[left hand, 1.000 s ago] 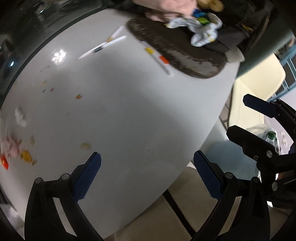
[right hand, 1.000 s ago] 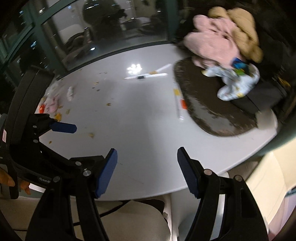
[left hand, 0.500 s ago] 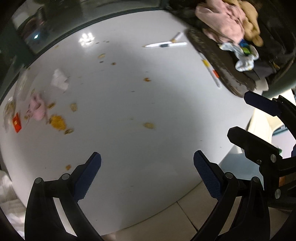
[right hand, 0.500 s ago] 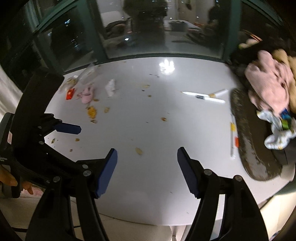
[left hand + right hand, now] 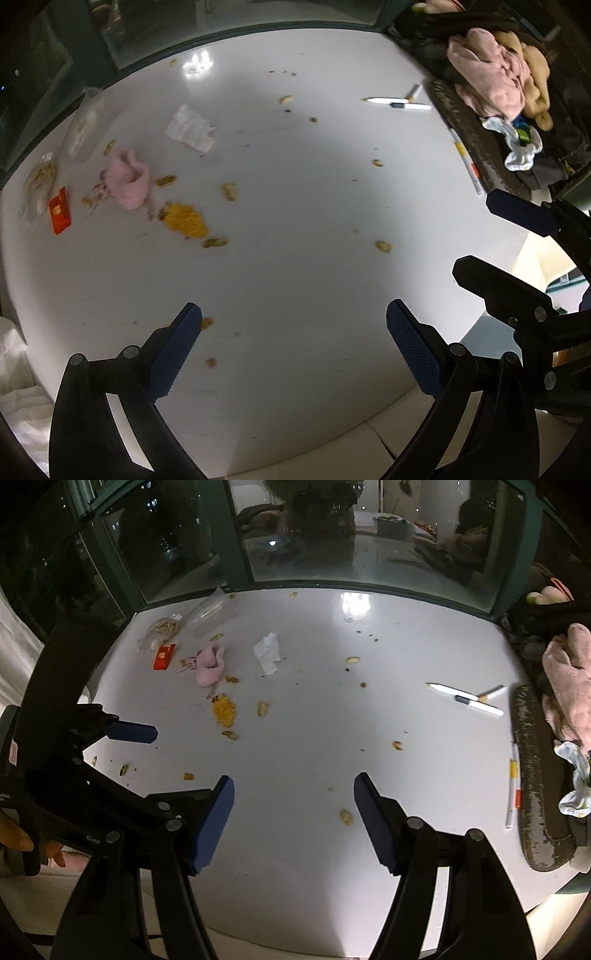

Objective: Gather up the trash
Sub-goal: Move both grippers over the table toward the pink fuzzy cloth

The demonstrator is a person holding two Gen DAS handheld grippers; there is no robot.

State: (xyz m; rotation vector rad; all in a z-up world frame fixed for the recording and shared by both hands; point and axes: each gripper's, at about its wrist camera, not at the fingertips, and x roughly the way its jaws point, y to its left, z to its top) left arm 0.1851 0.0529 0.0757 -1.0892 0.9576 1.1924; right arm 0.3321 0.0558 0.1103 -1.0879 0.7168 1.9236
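Both grippers, left gripper (image 5: 293, 345) and right gripper (image 5: 293, 819), hung over the table (image 5: 314, 280), fingers apart, empty. Crumpled white tissue (image 5: 191, 128) lay far left among crumbs: light, soft, likely best pinched at its raised fold.

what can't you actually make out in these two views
- Clear plastic bag contents: left wrist view, motion blur and the frame edge.
- Small crumbs on the white table: both views, too small to identify.
- Right end of the clothes pile: right wrist view, cut off by the edge.
- Any trash bin: in neither view.
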